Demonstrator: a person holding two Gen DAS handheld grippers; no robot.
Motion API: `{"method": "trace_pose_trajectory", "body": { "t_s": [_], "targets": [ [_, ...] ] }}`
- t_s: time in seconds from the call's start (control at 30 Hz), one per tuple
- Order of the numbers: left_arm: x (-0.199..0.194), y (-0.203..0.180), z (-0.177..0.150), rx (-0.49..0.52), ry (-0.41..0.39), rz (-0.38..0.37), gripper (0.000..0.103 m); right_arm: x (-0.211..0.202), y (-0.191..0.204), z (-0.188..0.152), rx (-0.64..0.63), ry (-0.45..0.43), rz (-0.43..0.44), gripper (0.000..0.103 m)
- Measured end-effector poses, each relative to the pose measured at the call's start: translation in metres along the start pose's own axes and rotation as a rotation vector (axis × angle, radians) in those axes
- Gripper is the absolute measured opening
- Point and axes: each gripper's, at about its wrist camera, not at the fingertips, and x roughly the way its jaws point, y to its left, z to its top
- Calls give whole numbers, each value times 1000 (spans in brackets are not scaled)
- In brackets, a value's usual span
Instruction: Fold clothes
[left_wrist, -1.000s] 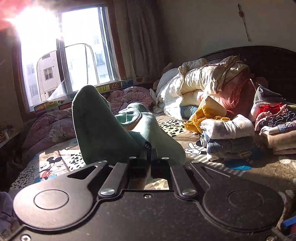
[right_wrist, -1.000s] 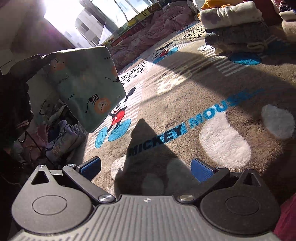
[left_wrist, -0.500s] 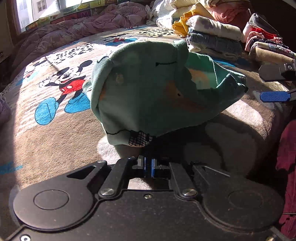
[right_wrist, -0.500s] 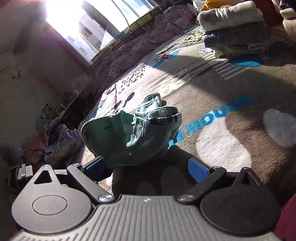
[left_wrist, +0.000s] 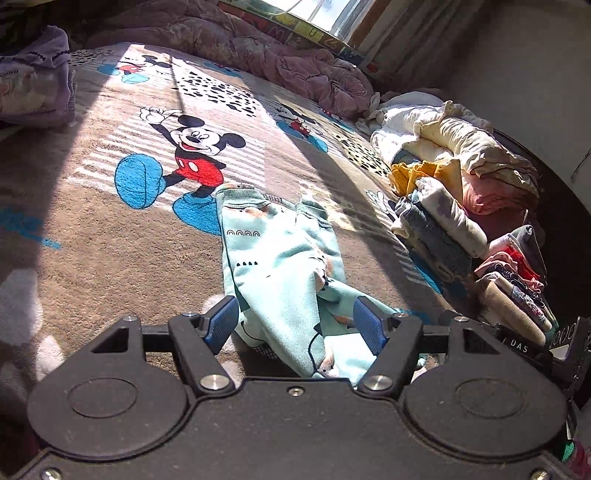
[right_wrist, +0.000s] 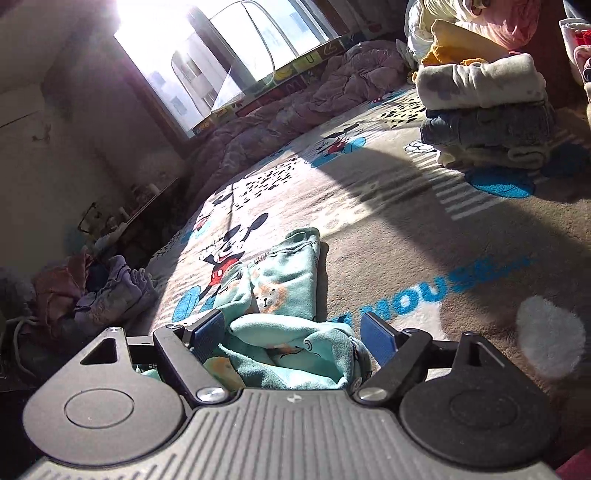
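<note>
Where sunlit, one garment (left_wrist: 284, 266) (crumpled)

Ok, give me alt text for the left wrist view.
A rumpled mint-green printed garment lies on a Mickey Mouse blanket, its near end between the open left claw's blue pads, which have just been opening. Folded clothes are stacked at right.

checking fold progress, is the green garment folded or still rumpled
Rumpled, not folded. The green garment lies on the Mickey Mouse blanket in a long crumpled strip, bunched and overlapping at its near end.
</note>
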Motion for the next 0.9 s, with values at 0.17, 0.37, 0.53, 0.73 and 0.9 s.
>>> {"method": "trace_pose_trajectory", "body": {
  "t_s": [0.17,0.37,0.53,0.73,0.9],
  "targets": [
    [26,-17,-10,-7,54,69,68,30,23,1,-158,117,-43,80],
    [42,-17,-45,47,115,135,47,48,45,-15,-329,179,-98,80],
    [45,-7,-68,90,174,175,22,58,34,-25,-306,229,-125,77],
    [50,14,-94,78,283,203,19,58,53,-62,-404,341,-78,78],
    [29,14,-96,103,286,157,64,46,63,-77,-427,389,-45,79]
  ]
}}
